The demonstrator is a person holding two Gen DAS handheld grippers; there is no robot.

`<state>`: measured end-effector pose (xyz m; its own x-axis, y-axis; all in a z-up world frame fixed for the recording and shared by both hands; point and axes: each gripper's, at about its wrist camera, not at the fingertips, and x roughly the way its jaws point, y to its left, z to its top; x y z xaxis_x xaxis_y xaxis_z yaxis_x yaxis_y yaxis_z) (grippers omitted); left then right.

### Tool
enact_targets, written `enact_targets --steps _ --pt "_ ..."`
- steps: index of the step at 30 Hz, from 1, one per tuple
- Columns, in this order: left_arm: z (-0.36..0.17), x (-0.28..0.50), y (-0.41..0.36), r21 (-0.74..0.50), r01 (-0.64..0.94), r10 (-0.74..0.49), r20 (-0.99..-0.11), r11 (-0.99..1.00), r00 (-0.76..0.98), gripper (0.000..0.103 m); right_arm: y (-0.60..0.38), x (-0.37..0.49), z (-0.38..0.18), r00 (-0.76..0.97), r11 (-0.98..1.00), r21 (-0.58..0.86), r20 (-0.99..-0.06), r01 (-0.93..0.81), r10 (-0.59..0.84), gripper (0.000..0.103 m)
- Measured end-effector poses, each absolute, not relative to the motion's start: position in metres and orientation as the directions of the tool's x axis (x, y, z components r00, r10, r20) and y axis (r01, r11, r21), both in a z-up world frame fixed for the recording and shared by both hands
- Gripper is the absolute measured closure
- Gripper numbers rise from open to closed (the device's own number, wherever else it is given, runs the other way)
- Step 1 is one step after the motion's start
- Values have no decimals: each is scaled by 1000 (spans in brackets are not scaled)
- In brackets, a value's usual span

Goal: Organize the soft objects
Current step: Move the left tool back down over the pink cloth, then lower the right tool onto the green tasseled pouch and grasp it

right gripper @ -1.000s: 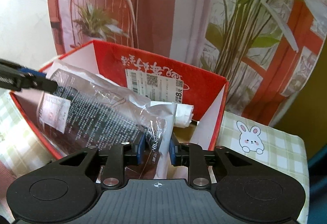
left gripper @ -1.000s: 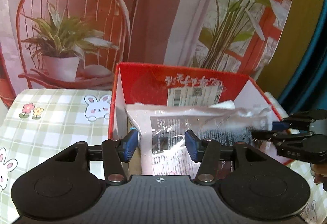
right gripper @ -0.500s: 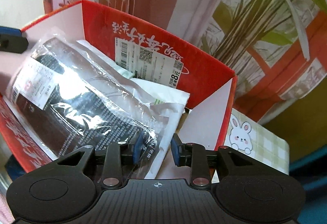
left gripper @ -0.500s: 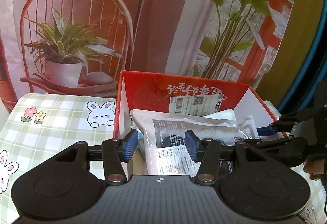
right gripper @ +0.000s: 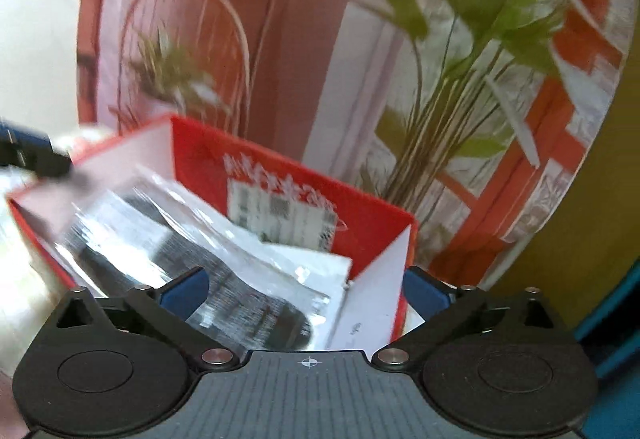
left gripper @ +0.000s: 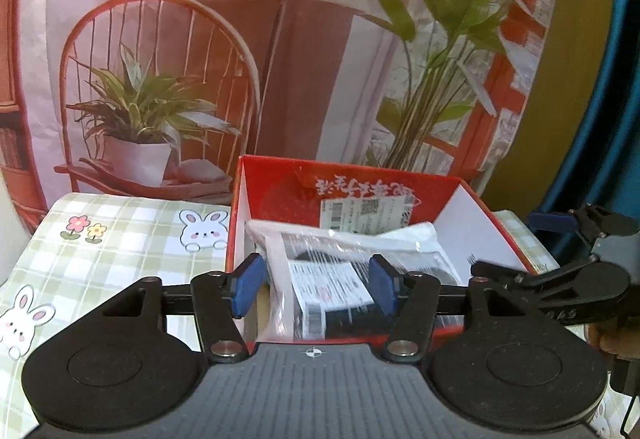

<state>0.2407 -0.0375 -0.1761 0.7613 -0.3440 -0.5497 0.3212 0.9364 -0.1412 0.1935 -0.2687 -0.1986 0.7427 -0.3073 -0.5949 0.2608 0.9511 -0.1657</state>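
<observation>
Printed backdrop (left gripper: 280,39) behind checked counter (left gripper: 120,239); red box (left gripper: 280,191) ahead of both jaws, plastic packet (left gripper: 344,263) inside, unpressed; left gripper (left gripper: 316,287) and right gripper (right gripper: 304,287) opening.

Printed backdrop (left gripper: 304,51) of chair, lamp and plants behind a bunny-patterned checked tablecloth (left gripper: 132,235).

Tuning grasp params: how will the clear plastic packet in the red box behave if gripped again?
The plastic packet looks crinkled and glossy, so probably floppy and somewhat slippery against the pads. It sags over the other packets in the red box, suggesting it is light and soft-filled. Pinched at one edge, it would likely droop.
</observation>
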Motion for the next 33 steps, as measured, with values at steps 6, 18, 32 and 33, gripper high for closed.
enact_targets --steps 6,18,32,33 --pt "-186 199 -33 -129 300 -319 -563 945 762 23 -252 146 -182 826 953 -5 -498 304 -266 1" --pt "-233 124 -25 -153 286 -315 -639 946 702 22 -209 59 -214 841 925 110 -466 364 -276 1" --pt "-257 90 7 -253 211 -329 -683 944 652 22 -169 0 -259 767 918 120 -595 378 -238 1" --pt "-257 90 8 -257 211 -331 -680 943 654 22 -171 -1 -260 768 916 121 -593 382 -242 2"
